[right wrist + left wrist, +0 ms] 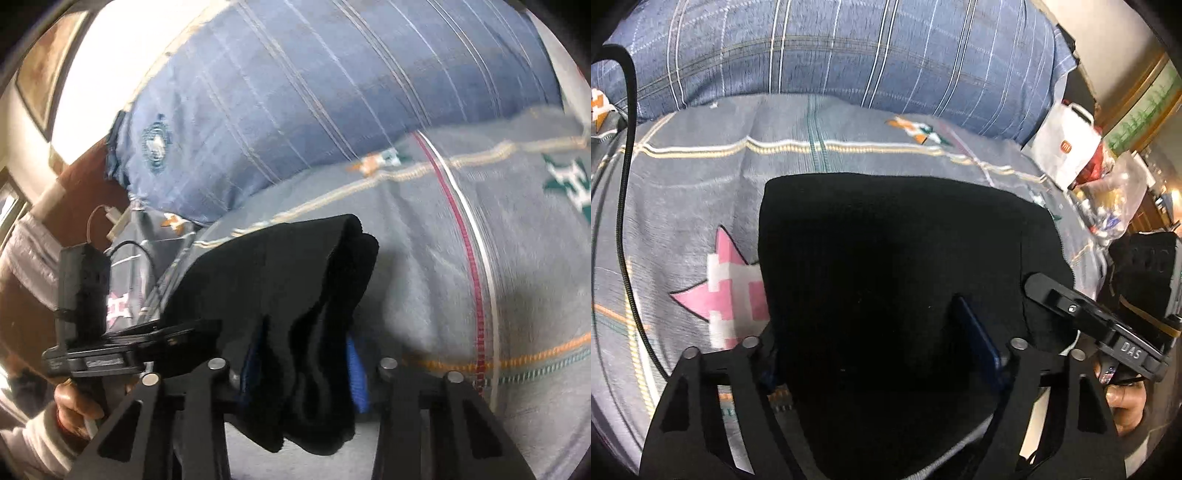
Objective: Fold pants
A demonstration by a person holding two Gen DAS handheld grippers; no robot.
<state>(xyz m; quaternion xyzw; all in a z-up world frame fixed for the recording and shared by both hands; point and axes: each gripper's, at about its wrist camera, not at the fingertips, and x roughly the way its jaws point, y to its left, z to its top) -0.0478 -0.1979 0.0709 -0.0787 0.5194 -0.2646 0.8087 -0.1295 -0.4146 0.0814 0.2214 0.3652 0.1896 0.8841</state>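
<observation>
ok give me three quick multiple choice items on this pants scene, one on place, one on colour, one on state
1. The pants lie on:
A a bedspread
B a wooden floor
C a chair

2. The pants are:
A red
B black
C white

3. The right tongs are:
A empty
B off camera
C shut on bunched pants

Key: 1 A, grey patterned bedspread shows around them; 2 B, the cloth is plain black; 3 C, folds sit between the blue pads.
</observation>
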